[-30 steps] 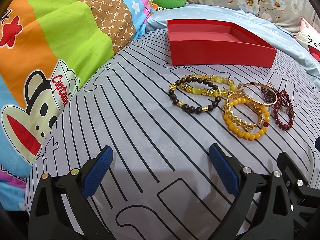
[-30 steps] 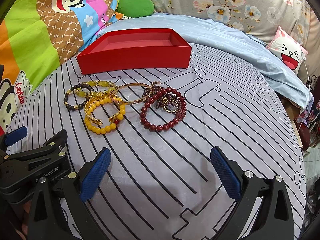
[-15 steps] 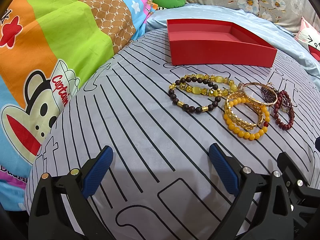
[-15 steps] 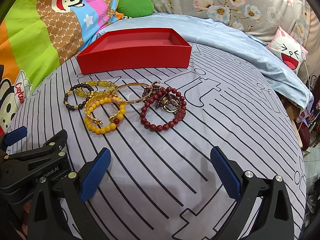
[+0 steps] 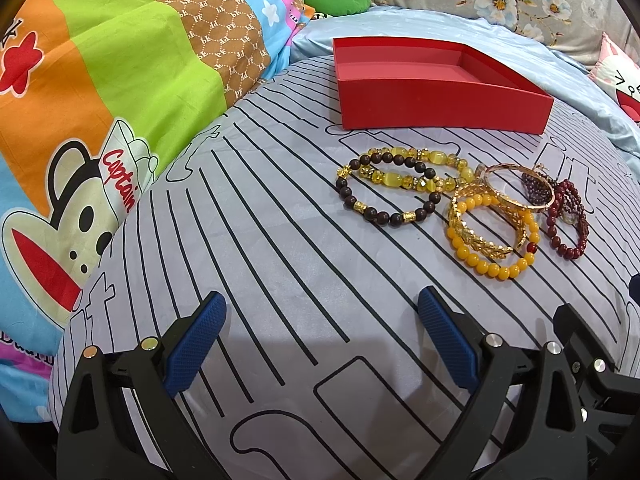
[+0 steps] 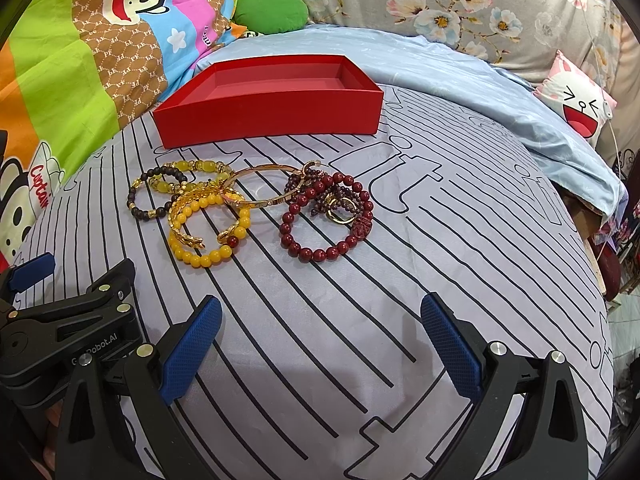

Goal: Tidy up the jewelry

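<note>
Striped grey bedding [image 5: 280, 240] holds a pile of bracelets [image 6: 248, 208] just in front of an empty red box [image 6: 268, 116]. Both the left gripper [image 5: 322, 340] and right gripper [image 6: 320, 344] hang wide open, holding nothing. Nothing is sorted yet, so I think one must reach forward and pinch a bracelet.

A home bedroom: a striped bedsheet [image 6: 400, 280], cartoon monkey quilt [image 5: 100, 100] and floral pillows [image 6: 460, 8].
</note>
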